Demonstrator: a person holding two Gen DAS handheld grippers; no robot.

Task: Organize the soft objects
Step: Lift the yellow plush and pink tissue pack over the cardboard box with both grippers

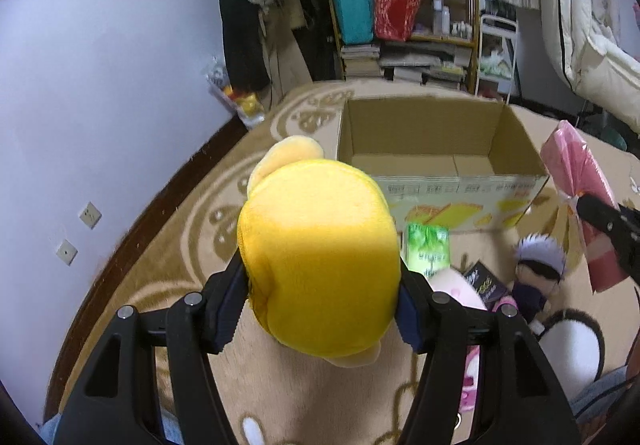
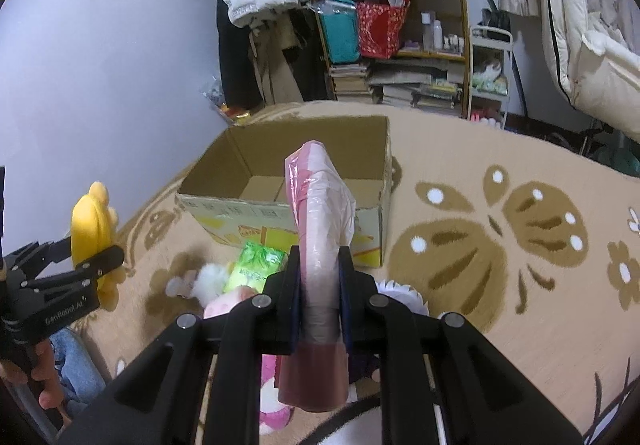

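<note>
My left gripper (image 1: 320, 281) is shut on a round yellow plush toy (image 1: 320, 245), held above the rug; the same yellow plush toy (image 2: 94, 233) shows at the left of the right wrist view. My right gripper (image 2: 319, 273) is shut on a flat pink packet in clear plastic wrap (image 2: 320, 229), which stands upright between the pads; that pink packet (image 1: 576, 185) appears at the right edge of the left wrist view. An open cardboard box (image 1: 432, 149) sits on the rug just beyond both grippers, and the box (image 2: 304, 173) looks bare inside.
On the rug in front of the box lie a green packet (image 1: 426, 249), a white-haired doll (image 1: 536, 269), a pink plush (image 1: 460, 289) and a white fluffy toy (image 2: 210, 279). A crowded shelf (image 1: 404, 25) and hanging clothes stand behind. A hand (image 2: 44, 377) holds the left gripper.
</note>
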